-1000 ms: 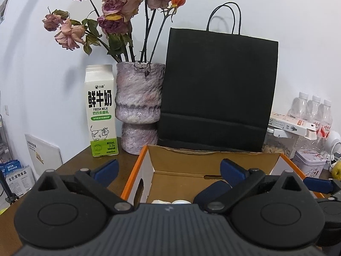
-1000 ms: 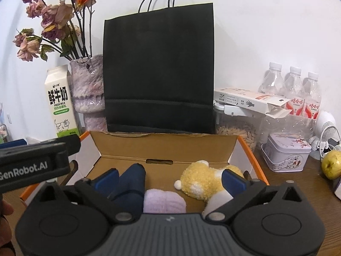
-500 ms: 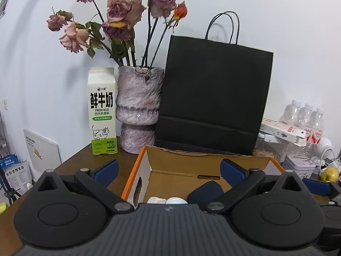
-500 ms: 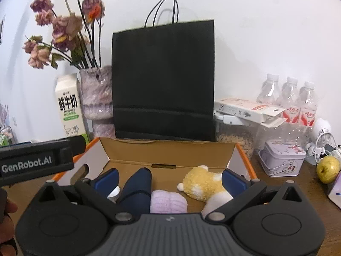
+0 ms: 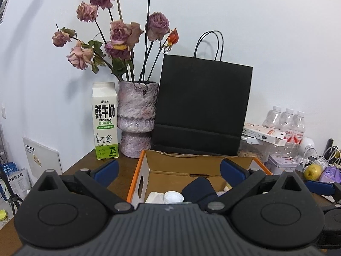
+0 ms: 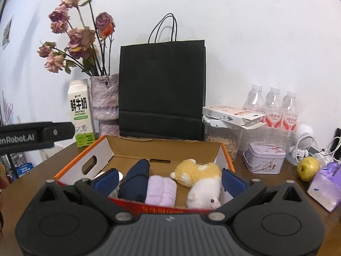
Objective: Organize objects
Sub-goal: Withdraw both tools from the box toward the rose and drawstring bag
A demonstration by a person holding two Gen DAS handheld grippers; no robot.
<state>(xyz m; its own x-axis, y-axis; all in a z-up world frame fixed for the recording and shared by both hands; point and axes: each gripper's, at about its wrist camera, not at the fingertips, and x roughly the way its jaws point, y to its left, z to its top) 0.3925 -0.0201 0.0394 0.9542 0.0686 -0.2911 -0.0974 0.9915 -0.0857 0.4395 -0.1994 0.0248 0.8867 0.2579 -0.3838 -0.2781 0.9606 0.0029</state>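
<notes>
An open cardboard box (image 6: 168,149) with orange edges sits on the brown table. Inside lie a dark navy folded item (image 6: 136,177), a lilac rolled cloth (image 6: 162,189), a yellow-and-white plush toy (image 6: 200,181) and white items (image 5: 168,197) at the left end. My right gripper (image 6: 169,178) stands open over the box's near wall, nothing between its blue pads. My left gripper (image 5: 169,169) is open too, held near the box's left end (image 5: 138,181) and empty. The left gripper's body (image 6: 36,137) shows at the left of the right wrist view.
Behind the box stand a black paper bag (image 6: 162,91), a vase of dried roses (image 5: 136,119) and a milk carton (image 5: 104,119). To the right are water bottles (image 6: 270,106), a clear container (image 6: 223,140), a tin (image 6: 264,157), a small fan (image 6: 302,143), an apple (image 6: 308,168) and a purple pack (image 6: 326,187).
Both grippers have pulled back and risen from the box, so it and the things behind it look smaller and lower. Both stay open and empty.
</notes>
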